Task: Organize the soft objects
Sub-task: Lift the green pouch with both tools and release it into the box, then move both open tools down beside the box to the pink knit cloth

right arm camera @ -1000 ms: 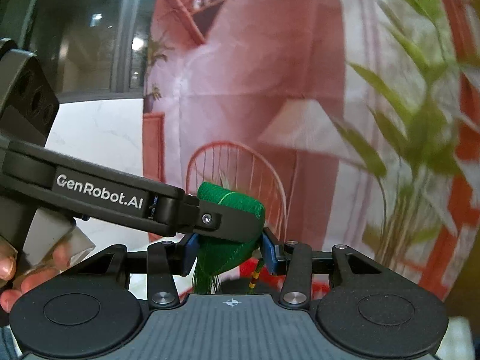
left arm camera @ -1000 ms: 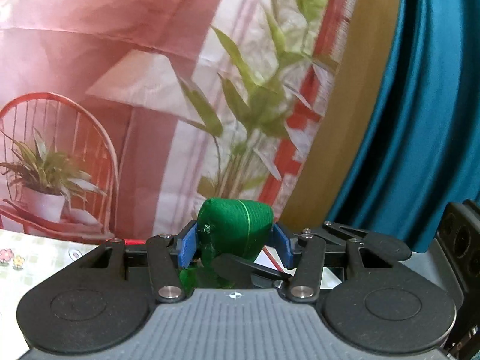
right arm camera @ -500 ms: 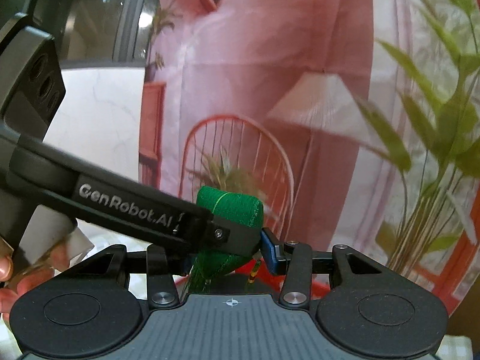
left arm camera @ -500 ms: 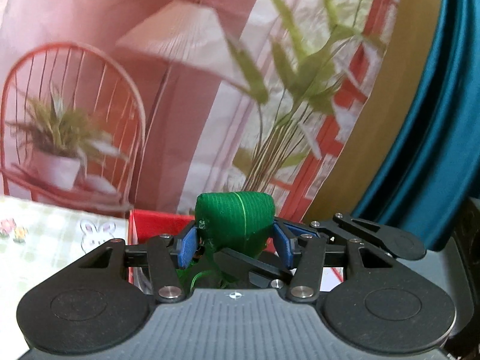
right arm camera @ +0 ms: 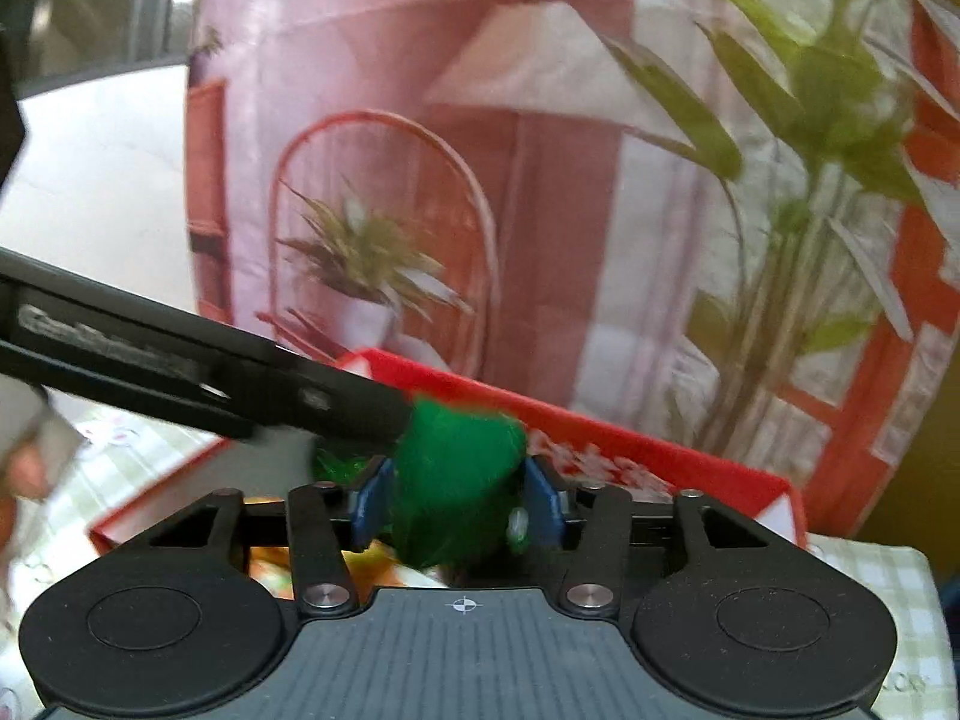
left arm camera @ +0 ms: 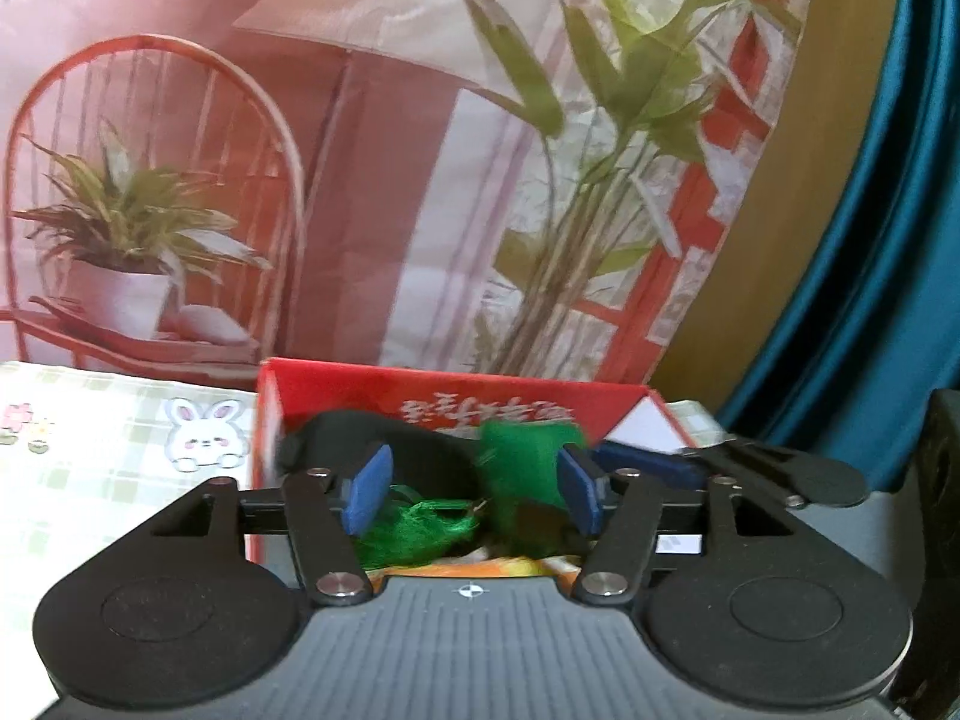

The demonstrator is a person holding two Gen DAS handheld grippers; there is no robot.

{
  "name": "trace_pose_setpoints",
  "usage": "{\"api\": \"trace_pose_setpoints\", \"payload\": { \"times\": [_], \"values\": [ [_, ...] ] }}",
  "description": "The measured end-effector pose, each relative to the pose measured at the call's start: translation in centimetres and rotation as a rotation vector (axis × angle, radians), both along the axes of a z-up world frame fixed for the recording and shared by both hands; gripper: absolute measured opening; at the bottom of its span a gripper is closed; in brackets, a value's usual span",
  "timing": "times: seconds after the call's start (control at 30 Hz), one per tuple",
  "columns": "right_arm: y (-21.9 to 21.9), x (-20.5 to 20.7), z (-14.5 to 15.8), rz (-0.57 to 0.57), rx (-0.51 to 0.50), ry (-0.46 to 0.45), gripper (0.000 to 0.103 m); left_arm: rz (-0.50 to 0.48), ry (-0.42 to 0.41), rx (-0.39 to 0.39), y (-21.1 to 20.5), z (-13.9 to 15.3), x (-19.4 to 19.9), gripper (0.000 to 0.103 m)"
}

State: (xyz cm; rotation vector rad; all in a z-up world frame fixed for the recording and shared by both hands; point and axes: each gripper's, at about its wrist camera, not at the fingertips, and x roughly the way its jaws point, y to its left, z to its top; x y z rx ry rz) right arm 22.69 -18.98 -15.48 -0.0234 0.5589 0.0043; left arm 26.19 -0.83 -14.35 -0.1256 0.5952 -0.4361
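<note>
Green fabric bundle (right arm camera: 456,480) sat pinched in the right gripper (right arm camera: 459,501) above the red box (left arm camera: 456,387); left gripper (left arm camera: 474,495) jaws were spread (trailing green strands might snag).

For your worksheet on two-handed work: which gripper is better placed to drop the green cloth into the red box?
Right, probably. The right gripper has its jaws shut on the green cloth above the red box. The left gripper has its jaws spread wide and holds nothing.
</note>
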Motion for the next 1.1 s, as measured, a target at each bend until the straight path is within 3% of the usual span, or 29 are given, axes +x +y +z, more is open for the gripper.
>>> {"api": "trace_pose_setpoints", "payload": {
  "times": [0.23,0.47,0.87,1.1],
  "values": [
    [-1.2,-1.9,-0.8,-0.063,-0.015,0.025,0.076,0.062,-0.052,0.076,0.5,0.1,-1.8,0.092],
    [-2.2,-5.5,-0.9,-0.112,0.042,0.005,0.101,0.091,-0.096,0.129,0.9,0.2,-5.0,0.102],
    [-3.0,-11.5,0.0,-0.187,0.131,-0.055,0.103,0.137,-0.105,0.179,1.0,0.1,-9.9,0.103],
    [-2.0,-13.8,0.0,-0.212,0.114,-0.058,0.103,0.152,-0.088,0.210,0.9,-0.8,-12.2,0.103]
  ]
}}
